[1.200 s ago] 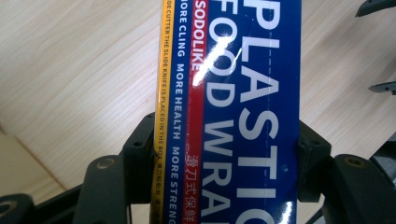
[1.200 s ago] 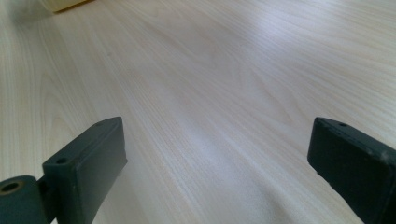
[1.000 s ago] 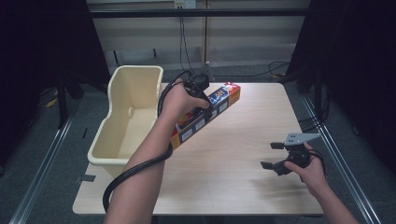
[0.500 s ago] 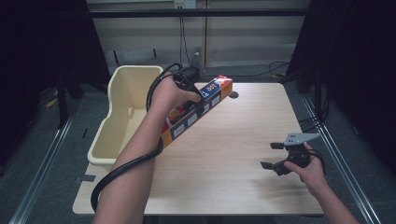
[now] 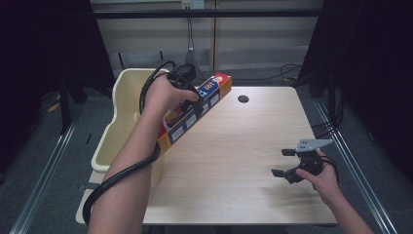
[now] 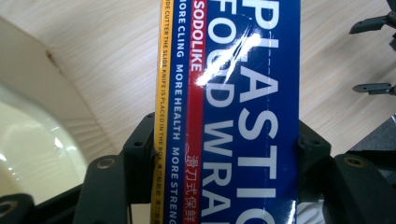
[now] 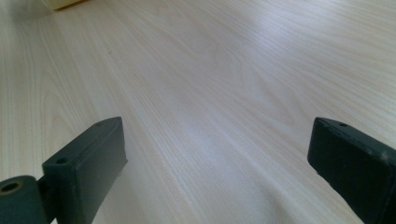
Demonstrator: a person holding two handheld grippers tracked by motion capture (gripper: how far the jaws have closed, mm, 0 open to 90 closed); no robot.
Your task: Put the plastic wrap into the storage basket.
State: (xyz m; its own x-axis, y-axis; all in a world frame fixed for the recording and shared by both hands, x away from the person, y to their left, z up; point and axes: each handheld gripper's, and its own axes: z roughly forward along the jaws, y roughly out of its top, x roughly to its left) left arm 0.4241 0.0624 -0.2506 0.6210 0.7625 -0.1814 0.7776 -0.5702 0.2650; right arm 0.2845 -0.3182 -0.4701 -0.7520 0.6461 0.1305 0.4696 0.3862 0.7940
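Observation:
A long plastic-wrap box (image 5: 195, 111), blue, red and yellow, hangs tilted above the table's left edge, partly over the cream tub (image 5: 122, 112). My left gripper (image 5: 187, 97) is shut on the box near its middle. In the left gripper view the box (image 6: 233, 116) runs up between the two black jaws, which press on both its sides. Low over the table's front right, my right gripper (image 5: 282, 163) stands open with nothing between its fingers. The right gripper view shows its jaws wide apart over bare wood (image 7: 210, 93).
The cream tub stands off the table's left side on a lower shelf. A dark round hole (image 5: 243, 99) marks the tabletop near its far edge. Cables hang at the back (image 5: 190, 44). The left gripper's cable (image 5: 117, 180) loops under the forearm.
My left gripper has carried the box leftward, from over the table's far middle to partly above the tub. The right gripper has stayed in place, open.

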